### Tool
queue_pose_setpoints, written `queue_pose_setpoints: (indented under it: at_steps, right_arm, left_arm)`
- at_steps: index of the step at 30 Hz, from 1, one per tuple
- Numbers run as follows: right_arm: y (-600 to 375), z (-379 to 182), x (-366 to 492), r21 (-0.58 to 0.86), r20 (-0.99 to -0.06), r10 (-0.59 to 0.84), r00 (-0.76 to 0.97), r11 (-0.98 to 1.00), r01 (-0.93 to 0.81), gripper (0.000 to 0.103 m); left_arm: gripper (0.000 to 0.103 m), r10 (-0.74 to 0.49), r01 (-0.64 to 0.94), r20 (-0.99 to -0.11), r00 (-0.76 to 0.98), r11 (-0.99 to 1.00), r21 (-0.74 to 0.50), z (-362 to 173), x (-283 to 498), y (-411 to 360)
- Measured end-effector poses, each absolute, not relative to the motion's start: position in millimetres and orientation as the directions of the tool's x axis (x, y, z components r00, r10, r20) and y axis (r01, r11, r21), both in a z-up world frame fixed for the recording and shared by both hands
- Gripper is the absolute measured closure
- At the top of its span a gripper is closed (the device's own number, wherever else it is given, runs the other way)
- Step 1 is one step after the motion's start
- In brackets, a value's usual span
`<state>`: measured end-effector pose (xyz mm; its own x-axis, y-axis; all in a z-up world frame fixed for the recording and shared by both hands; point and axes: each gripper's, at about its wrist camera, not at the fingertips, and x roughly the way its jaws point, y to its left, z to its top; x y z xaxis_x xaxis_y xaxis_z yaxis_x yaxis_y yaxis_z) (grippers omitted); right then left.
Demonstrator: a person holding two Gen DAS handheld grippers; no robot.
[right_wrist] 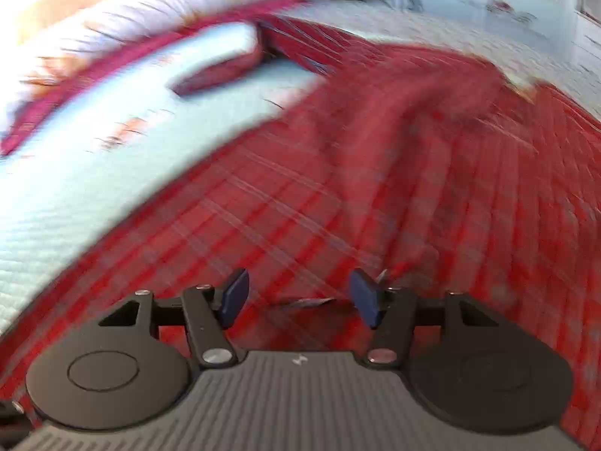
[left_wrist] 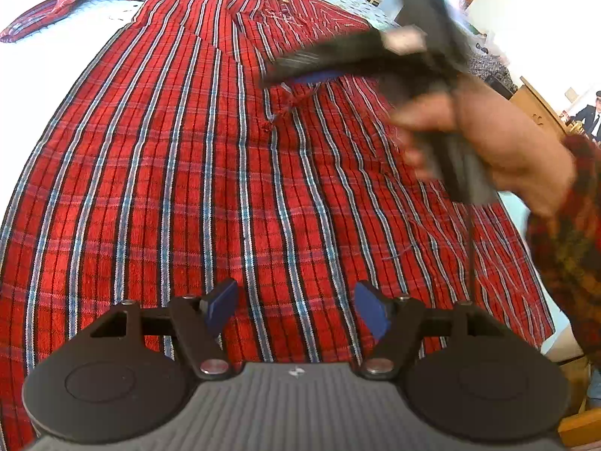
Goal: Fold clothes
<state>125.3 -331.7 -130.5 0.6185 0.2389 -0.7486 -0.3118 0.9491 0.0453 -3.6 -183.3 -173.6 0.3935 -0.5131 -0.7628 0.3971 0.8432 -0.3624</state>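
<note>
**Ana:** Across the pale quilted bed cover (left_wrist: 22,75), the red plaid garment (left_wrist: 195,173) lies spread nearly flat, filling the middle, with one sleeve (left_wrist: 56,3) trailing off to the far left.

**Ben:** And the tongs?

**Ana:** The left gripper (left_wrist: 296,312) hangs over the near hem, jaws well apart, nothing between the blue pads (left_wrist: 221,308); only cloth shows below them. The right gripper (right_wrist: 298,297) is also parted with nothing clamped. Its own view is heavily smeared, so I can't tell whether the pads brush the fabric.

**Ben:** Where's the right one over the cloth?

**Ana:** In the left wrist view it sits to the far right, above the placket, gripped by the person's hand (left_wrist: 499,150) in a patterned sleeve.

**Ben:** So no fold is started?

**Ana:** I'd judge not; neither tool holds an edge yet.

**Ben:** What could go wrong?

**Ana:** The garment looks double-layered near the front opening (left_wrist: 278,112). A pinch there could catch only the top layer, and the underside would drag and bunch. The loose threads (left_wrist: 398,251) on the right side could snag a pad too.

**Ben:** Anything else?

**Ana:** The blur suggests a quick hand. Closing in haste risks grabbing the bed cover with the cloth. And if the far sleeve is left out, any fold will likely end lopsided.
</note>
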Motion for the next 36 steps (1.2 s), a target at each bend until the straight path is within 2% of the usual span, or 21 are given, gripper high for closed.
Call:
queue_pose_setpoints:
  at_steps: [3,6,10,16,17,20,23,26,28,31,33,36]
  right_arm:
    - [-371.9,-124.8,101.1,-0.063,-0.750,0.047,0.660,0.988,-0.141,0.042]
    - [-411.3,-120.6,84.6,0.204,-0.715,0.195,0.671,0.977,-0.067,0.041]
    - [-415.8,-120.2,86.2,0.385,-0.637,0.303,0.709,0.922,-0.048,0.041]
    - [-368.7,-131.7,97.5,0.510,-0.586,0.575,0.571,0.809,-0.291,0.037]
    - [-362.3,-135.2,97.3,0.490,-0.613,0.574,0.543,0.815,-0.309,0.037]
    - [-362.0,-132.2,80.4,0.332,-0.718,0.438,0.541,0.899,-0.287,0.039]
    - [-384.3,-125.7,62.1,0.243,-0.754,0.308,0.580,0.951,-0.189,0.036]
    - [-406.6,-124.8,51.3,0.351,-0.717,0.367,0.593,0.925,-0.148,0.036]
    - [-412.6,-122.2,45.6,0.478,-0.649,0.468,0.600,0.864,-0.157,0.036]
    - [-415.7,-117.8,49.9,0.574,-0.549,0.513,0.660,0.805,-0.148,0.035]
    - [-412.2,-120.3,62.3,0.643,-0.497,0.545,0.675,0.754,-0.135,0.030]
    - [-396.2,-137.2,88.7,0.672,-0.536,0.593,0.601,0.731,-0.122,0.029]
  left_arm:
    - [0.031,-0.517,0.392,-0.761,0.392,0.842,-0.370,-174.1,-3.2,-182.4]
    - [0.030,-0.512,0.391,-0.764,0.394,0.845,-0.365,-173.7,-3.4,-184.2]
    - [0.028,-0.493,0.395,-0.773,0.400,0.853,-0.341,-172.9,-7.1,-188.9]
    - [0.027,-0.486,0.396,-0.778,0.397,0.856,-0.333,-173.7,-5.2,-189.5]
    - [0.027,-0.489,0.394,-0.778,0.396,0.855,-0.337,-173.8,-4.6,-188.8]
    - [0.027,-0.498,0.390,-0.773,0.393,0.851,-0.351,-174.4,-3.7,-186.1]
    - [0.026,-0.501,0.388,-0.770,0.395,0.851,-0.355,-175.6,-3.5,-186.2]
    - [0.024,-0.493,0.394,-0.774,0.398,0.853,-0.341,-174.8,-4.1,-189.5]
    - [0.024,-0.491,0.391,-0.774,0.399,0.855,-0.341,-174.5,-4.4,-189.5]
    - [0.024,-0.496,0.373,-0.771,0.399,0.856,-0.358,-174.3,-3.8,-186.7]
    - [0.024,-0.501,0.355,-0.769,0.397,0.856,-0.375,-174.2,-3.0,-184.4]
    - [0.024,-0.498,0.346,-0.775,0.389,0.858,-0.379,-171.7,-2.0,-183.7]
